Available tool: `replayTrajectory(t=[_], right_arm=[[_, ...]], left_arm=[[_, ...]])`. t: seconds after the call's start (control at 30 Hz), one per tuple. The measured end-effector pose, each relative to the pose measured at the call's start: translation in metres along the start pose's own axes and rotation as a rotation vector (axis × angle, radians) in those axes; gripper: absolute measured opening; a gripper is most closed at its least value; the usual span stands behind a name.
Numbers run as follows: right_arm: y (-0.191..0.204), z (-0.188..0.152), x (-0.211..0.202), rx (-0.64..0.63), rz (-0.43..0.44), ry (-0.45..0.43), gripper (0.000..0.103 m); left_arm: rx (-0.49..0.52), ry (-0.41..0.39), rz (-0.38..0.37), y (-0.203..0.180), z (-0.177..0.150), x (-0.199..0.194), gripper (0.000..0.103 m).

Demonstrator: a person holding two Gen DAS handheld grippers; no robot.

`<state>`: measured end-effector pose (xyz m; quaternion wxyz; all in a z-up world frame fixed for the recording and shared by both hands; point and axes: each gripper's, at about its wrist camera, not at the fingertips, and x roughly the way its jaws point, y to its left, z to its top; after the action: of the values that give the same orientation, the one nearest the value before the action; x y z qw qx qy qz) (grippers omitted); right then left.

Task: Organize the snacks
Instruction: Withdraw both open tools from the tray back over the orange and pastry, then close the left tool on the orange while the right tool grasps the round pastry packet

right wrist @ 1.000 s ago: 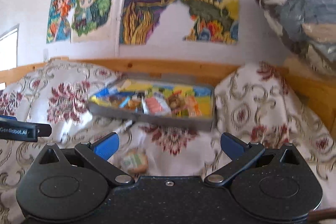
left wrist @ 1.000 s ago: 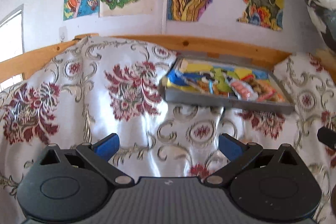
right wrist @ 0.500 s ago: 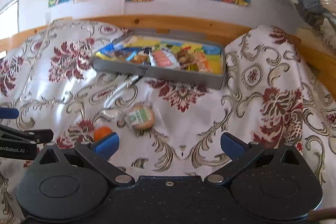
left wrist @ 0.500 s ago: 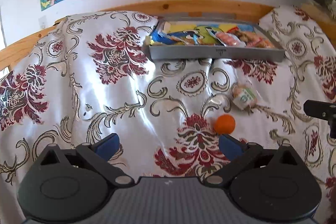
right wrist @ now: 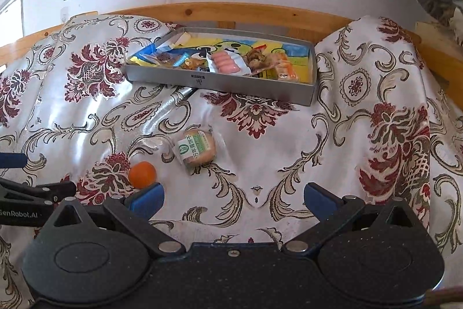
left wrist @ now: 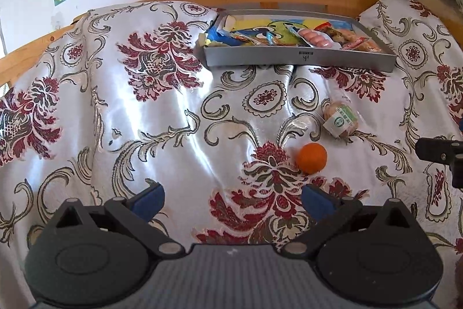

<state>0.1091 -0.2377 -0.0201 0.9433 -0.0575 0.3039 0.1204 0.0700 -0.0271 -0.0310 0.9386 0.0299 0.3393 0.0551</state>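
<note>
Both grippers hovered over the floral cloth (left wrist: 162,118) with nothing between their blue pads. The left gripper (left wrist: 233,197) was spread wide, released, and so was the right gripper (right wrist: 233,196).

An orange ball (left wrist: 312,157) lay on the cloth near the left gripper's right pad (left wrist: 317,199); in the right view it sat just beyond the left pad (right wrist: 146,197), apart from it. A wrapped bun (right wrist: 197,148) with a green and white label lay just beyond and to the right of the ball, not touching it.

Farther off, against the wooden rail (right wrist: 231,15), stood a grey tray (right wrist: 220,83) holding mixed snack packets, among them pink sausages (right wrist: 225,62).
</note>
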Motion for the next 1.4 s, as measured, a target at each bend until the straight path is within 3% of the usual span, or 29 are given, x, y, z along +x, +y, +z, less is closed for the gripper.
replayTrajectory(t=[0.27,0.67,1.07,1.27,1.4], right_arm=[[-0.005,0.001,0.005,0.024,0.012,0.013,0.102],[-0.009,0.006,0.01,0.049,0.025,0.007,0.102],[-0.013,0.033,0.035,0.009,0.041,-0.07,0.102],[-0.017,0.046,0.061,-0.062,0.105,-0.107,0.102],[-0.019,0.05,0.08,-0.113,0.187,-0.091,0.102]], left_arm=[[0.013,0.008,-0.009,-0.007,0.0,0.006,0.102],[-0.043,0.024,0.001,-0.004,0.003,0.015,0.102],[-0.061,0.021,0.034,-0.007,0.011,0.025,0.102],[-0.069,0.024,0.022,-0.011,0.018,0.037,0.102],[-0.046,0.019,-0.027,-0.019,0.02,0.044,0.102]])
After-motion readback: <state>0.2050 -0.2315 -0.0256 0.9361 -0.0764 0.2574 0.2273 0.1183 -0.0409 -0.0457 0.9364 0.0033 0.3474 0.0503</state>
